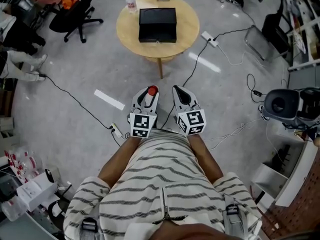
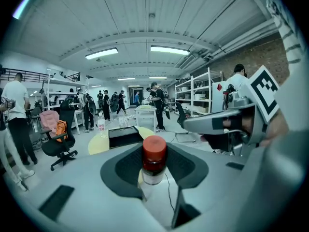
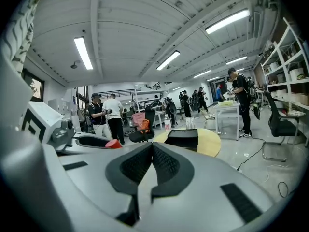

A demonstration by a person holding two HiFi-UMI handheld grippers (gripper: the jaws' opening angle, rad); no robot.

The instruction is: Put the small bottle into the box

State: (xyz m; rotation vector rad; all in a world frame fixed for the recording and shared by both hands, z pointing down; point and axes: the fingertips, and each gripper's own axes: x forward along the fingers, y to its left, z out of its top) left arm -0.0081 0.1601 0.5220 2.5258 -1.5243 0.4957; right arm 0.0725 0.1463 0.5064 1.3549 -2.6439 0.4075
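The left hand-held gripper (image 1: 146,96) clamps the one small bottle (image 2: 154,161) by its body, red cap pointing away from the person. The single black box (image 1: 157,25) lies straight ahead, well apart, on the round table (image 1: 127,31). The right hand-held gripper (image 3: 150,151) is closed on nothing, just beside the left.

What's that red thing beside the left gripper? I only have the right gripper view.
Observer: It's the red cap of a small bottle, clamped cap up between the left gripper's jaws.
Operator: Anything on the floor between me and the table?
Observer: Yes. The head view shows a black cable running across the floor from a white power strip beside the round table toward you.
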